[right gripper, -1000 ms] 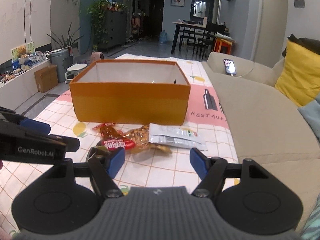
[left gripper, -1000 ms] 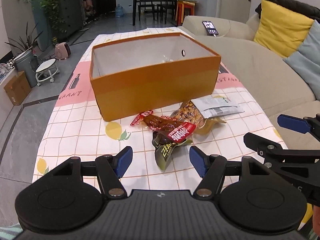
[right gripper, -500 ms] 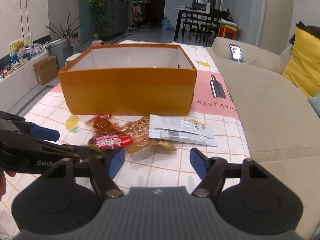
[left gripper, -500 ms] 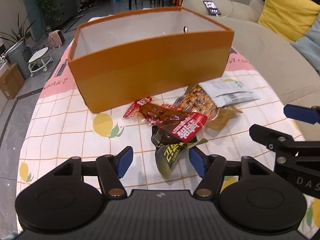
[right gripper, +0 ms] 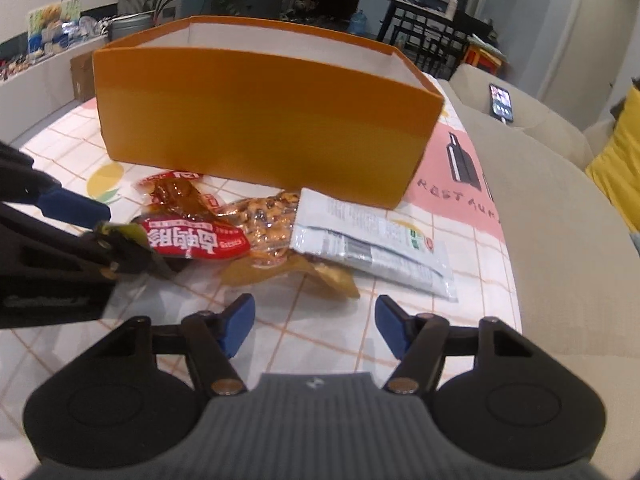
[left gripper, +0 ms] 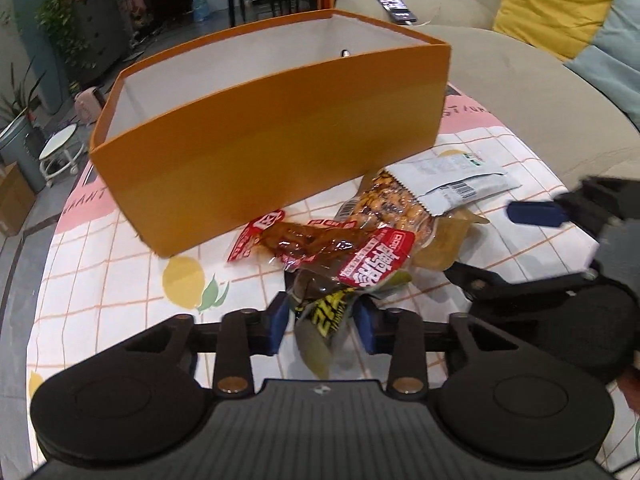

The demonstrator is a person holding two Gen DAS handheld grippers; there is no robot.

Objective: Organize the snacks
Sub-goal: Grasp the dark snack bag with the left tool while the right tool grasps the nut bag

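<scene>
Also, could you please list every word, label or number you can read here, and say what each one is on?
"RESTAU", cut off: tablecloth, under a bottle drawing.
Red snack packet: large white characters, not legible to me.
White packet: barcode and print too small.
Left tongs: lettering blurred.

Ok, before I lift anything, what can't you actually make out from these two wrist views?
- Floor of the orange cardboard box: both views, hidden by its front wall.
- Dark green-and-yellow snack packet: left view, upper part under the red-labelled packet; whether the closing left tongs already press it is unclear.
- Right tongs: left view, blurred.
- Grey-white packet's print: too small.
</scene>
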